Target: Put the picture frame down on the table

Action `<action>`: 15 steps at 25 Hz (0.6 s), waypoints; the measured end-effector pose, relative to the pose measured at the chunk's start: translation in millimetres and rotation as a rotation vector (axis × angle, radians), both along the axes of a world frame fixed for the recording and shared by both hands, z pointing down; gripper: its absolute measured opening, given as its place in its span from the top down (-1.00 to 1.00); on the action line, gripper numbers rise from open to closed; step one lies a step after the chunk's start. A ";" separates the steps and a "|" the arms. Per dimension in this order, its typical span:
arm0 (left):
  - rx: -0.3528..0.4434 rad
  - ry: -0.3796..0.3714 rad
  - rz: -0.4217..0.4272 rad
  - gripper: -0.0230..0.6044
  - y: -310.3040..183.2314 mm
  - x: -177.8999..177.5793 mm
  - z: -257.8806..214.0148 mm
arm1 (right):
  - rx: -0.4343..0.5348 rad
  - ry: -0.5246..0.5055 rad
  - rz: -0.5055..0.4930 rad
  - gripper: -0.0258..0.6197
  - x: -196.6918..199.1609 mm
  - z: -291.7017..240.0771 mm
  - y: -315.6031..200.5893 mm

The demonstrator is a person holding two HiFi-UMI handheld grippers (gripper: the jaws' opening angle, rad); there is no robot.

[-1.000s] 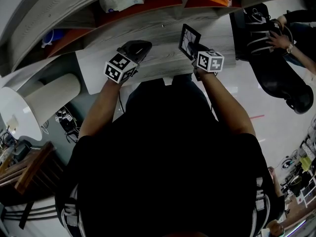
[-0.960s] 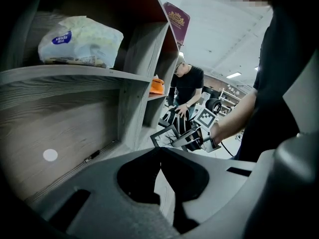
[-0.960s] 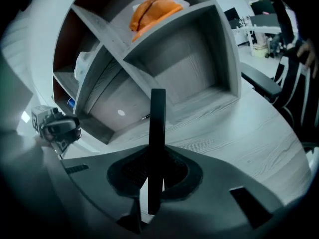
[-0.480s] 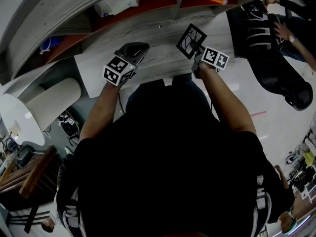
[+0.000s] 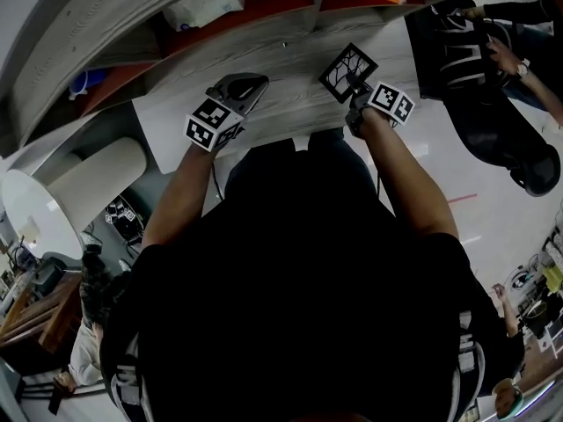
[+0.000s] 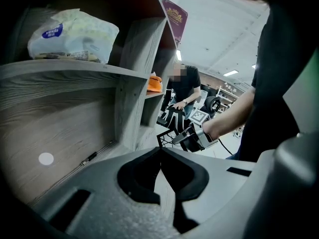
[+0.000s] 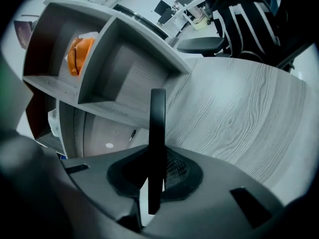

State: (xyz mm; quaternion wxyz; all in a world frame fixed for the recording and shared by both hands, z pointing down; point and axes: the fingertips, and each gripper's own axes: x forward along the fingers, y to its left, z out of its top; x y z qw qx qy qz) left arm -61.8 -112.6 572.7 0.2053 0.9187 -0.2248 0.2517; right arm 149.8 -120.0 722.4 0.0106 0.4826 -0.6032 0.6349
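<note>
Grey wood-grain tabletop [image 5: 290, 64], shelves [image 7: 129, 73] at back edge. Right claw [image 5: 358, 86] clamps picture frame [image 5: 346, 69] over it; left claw [image 5: 257, 83] pinched together, empty.

Grey wood-grain table [image 7: 239, 123], white packet [image 6: 75, 34] on upper shelf [image 6: 60, 71], orange bag [image 7: 77, 56] in next compartment

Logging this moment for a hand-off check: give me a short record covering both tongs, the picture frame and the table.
left tongs: shut, empty, over the table
right tongs: shut on the picture frame, gripping its edge
picture frame: black, held over the table, not yet laid down
table: grey wood grain, shelf unit at its back
</note>
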 end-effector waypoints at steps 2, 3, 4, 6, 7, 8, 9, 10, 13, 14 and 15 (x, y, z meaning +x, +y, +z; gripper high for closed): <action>-0.004 -0.001 0.010 0.87 0.4 1.9 1.3 | -0.013 -0.018 0.025 0.82 2.7 2.4 -0.3; -0.007 -0.003 0.014 0.87 0.5 2.8 1.4 | -0.020 -0.033 0.039 0.82 3.5 3.5 -0.2; -0.009 -0.005 0.017 0.87 0.6 3.6 1.4 | -0.028 -0.054 0.053 0.82 3.9 4.2 0.1; -0.012 -0.008 0.020 0.87 1.2 5.1 0.9 | -0.040 -0.098 0.082 0.82 4.5 5.6 1.4; -0.014 -0.009 0.021 0.87 1.2 5.7 0.7 | -0.045 -0.112 0.095 0.82 5.3 7.0 2.1; -0.015 -0.008 0.022 0.87 1.0 6.3 0.8 | -0.049 -0.119 0.104 0.82 6.2 9.1 2.7; -0.017 -0.009 0.022 0.87 0.6 6.3 1.8 | -0.054 -0.124 0.112 0.82 6.7 11.8 3.3; -0.019 -0.010 0.022 0.87 0.3 5.9 3.7 | -0.061 -0.128 0.120 0.82 7.0 15.2 3.9; -0.024 -0.017 0.027 0.87 -1.0 3.7 10.7 | -0.086 -0.141 0.150 0.82 7.2 27.5 5.2; -0.026 -0.018 0.028 0.87 -1.4 3.4 11.9 | -0.092 -0.144 0.157 0.82 7.4 30.7 5.5; -0.028 -0.018 0.030 0.87 -1.4 3.6 12.0 | -0.097 -0.147 0.163 0.82 7.7 33.1 6.0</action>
